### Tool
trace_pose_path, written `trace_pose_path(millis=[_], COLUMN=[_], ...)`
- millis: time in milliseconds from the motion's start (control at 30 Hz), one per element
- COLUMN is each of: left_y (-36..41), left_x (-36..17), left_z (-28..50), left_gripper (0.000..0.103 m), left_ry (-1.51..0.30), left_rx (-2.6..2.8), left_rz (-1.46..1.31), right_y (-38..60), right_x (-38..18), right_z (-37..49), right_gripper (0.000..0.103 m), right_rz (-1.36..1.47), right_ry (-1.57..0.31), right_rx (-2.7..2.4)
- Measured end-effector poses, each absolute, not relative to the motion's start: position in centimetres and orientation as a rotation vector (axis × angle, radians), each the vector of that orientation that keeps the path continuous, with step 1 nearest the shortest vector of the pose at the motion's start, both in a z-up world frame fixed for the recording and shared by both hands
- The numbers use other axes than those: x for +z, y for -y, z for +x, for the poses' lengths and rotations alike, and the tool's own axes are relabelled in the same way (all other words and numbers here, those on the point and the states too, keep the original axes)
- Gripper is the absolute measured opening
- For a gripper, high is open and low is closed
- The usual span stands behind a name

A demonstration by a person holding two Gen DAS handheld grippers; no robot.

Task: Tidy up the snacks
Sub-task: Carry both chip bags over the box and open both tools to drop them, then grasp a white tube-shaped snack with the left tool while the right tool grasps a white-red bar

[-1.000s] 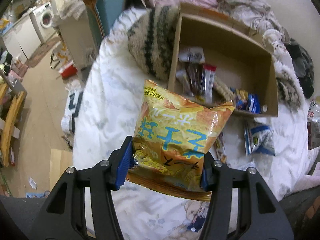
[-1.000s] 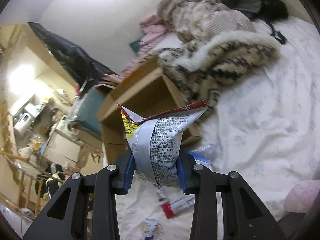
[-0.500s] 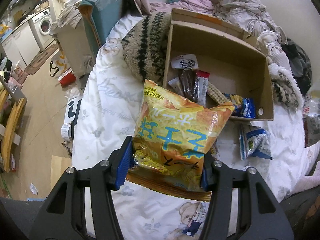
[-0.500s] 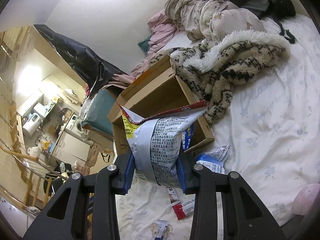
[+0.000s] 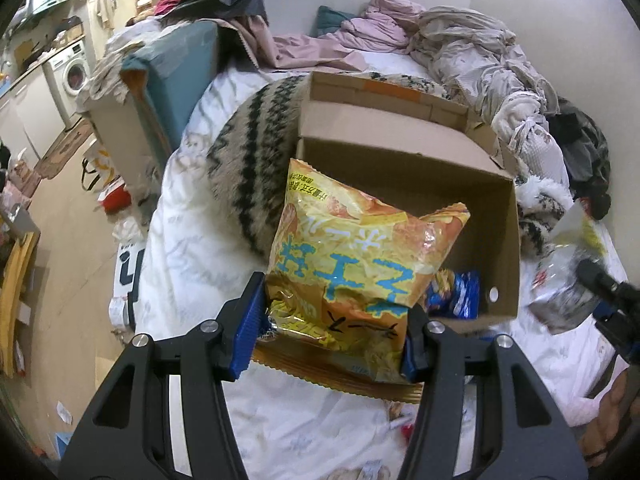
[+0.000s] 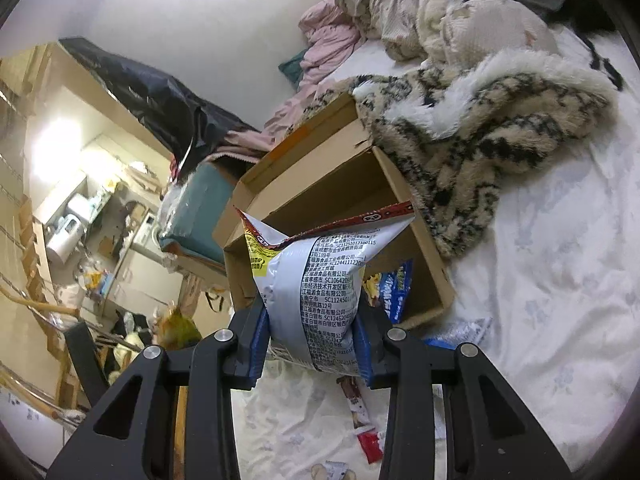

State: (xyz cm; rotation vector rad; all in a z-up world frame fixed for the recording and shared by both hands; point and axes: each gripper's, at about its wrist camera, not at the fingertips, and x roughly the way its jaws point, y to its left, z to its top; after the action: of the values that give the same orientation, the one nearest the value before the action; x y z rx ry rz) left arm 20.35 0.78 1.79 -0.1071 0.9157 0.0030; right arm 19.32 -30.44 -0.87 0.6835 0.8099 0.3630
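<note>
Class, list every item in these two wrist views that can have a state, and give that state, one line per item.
left gripper: shut on the orange chip bag, held in the air.
right gripper: shut on the silver snack bag, also held in the air.
cardboard box: open, flaps up, on the bed.
blue snack packet: lying inside the box.
red wrapper: loose on the sheet.
</note>
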Motion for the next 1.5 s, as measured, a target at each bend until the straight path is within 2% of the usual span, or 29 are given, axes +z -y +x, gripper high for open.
trace_pose_path(millis=[400,667,1100,1200,1267,1300,1333,1367,1400,1433,1500], left_y=[2.0,2.6,2.6,2.7,2.6,2.5,2.4,2.3,2.4,2.4,2.5], left_x=[-1.1,-3.5,-3.8,-3.9,-3.8,-3.7,-3.6,-3.4,-3.3,-3.3,-3.2], left_z=[25.1,26.0,25.9,25.8,25.7,25.7,25.6,25.5,25.3,25.2,25.0], left_gripper=[0.052,0.052,0.053,0.057,0.068,0.080,0.091,0.094,0.096,0.096,0.096], left_ry=[-0.916,-0.932,-0.907,-0.913,-0.909,-0.908,-0.909,-0.907,-0.905,-0.906,-0.912], left_rx=[-0.005,-0.034,-0.021,-0.018,-0.003,0.009,0.011,0.010,0.007,0.005,-0.003], left_rz=[-0.003,-0.006,0.001,0.011,0.015,0.011,0.004,-0.005,-0.005,0.002,0.010], right_y=[28.2,28.2,26.5,26.6,26.4,26.4,26.5,26.6,26.7,26.7,26.7], right_x=[-4.4,-6.3,-6.8,-6.6,-6.4,-6.4,-6.4,-6.4,-6.4,-6.4,-6.3], right_z=[25.6,26.3,26.5,26.5,26.7,26.7,26.7,26.6,26.6,26.4,26.3], right_gripper=[0.038,0.038,0.040,0.040,0.041,0.043,0.053,0.060,0.075,0.082,0.083], right_rz=[0.551,0.576,0.519,0.507,0.510,0.514,0.520,0.526,0.530,0.526,0.499], right_ry=[-0.949,-1.003,-1.041,-1.037,-1.030,-1.029,-1.032,-1.032,-1.035,-1.029,-1.028], right_rx=[0.400,0.369,0.378,0.370,0.372,0.376,0.377,0.380,0.379,0.369,0.334])
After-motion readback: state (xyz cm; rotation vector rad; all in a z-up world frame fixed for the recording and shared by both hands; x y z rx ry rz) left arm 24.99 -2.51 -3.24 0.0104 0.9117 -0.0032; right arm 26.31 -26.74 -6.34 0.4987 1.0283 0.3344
